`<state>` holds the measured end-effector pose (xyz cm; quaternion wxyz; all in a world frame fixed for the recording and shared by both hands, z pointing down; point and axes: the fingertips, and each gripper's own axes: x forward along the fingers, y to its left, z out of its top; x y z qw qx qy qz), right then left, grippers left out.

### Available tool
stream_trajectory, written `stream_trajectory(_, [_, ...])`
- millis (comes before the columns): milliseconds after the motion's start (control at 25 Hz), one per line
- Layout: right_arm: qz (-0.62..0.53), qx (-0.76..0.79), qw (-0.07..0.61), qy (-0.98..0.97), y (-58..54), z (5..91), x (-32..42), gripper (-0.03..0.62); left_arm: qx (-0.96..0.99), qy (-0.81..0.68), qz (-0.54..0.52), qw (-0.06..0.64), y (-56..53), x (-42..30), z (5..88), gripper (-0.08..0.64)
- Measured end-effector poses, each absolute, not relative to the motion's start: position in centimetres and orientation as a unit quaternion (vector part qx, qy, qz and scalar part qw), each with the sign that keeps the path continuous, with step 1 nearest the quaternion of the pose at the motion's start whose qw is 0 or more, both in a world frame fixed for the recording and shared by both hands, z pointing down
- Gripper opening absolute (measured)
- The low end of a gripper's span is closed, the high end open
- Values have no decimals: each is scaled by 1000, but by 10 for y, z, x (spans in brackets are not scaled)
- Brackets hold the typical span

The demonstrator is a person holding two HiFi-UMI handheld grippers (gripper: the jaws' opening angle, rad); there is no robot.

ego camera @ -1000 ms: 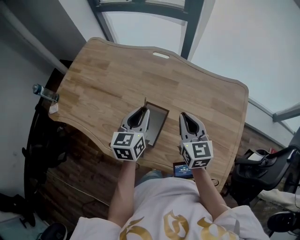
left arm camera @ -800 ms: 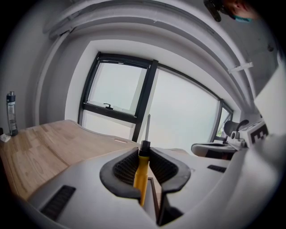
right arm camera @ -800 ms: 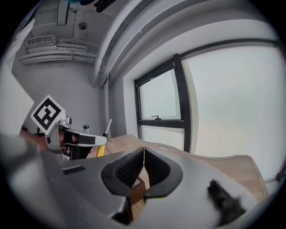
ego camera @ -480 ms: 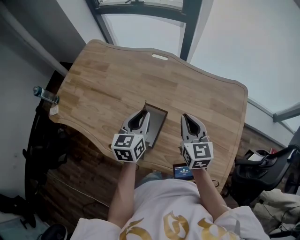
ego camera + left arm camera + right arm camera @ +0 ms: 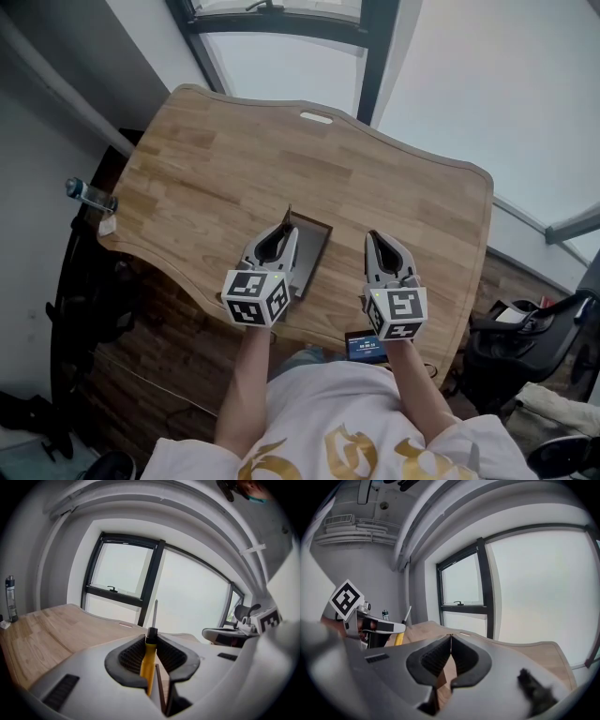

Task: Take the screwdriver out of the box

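While clamped on the screwdriver (image 5: 148, 662) handle over the box (image 5: 323, 234) at mid-frame, gotta keep the left gripper (image 5: 281, 230) steady and lift straight up, clear of the rim. Best to leave the shut, empty right gripper (image 5: 378, 241) parked.

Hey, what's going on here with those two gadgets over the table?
A person holds a claw in each hand over a wooden table. The left claw is clamped on the yellow handle of a screwdriver, shaft pointing up, right at a small open box. The right claw is closed and empty, hovering beside the box. Whether the screwdriver is fully clear of the box is hard to tell.
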<state>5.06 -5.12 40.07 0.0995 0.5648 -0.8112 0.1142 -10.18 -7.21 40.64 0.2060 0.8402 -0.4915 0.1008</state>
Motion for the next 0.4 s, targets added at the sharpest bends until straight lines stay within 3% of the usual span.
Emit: stream_trajectory(400, [121, 564, 102, -810, -51, 407, 53, 32, 835, -497, 105, 210, -72, -104, 409, 81])
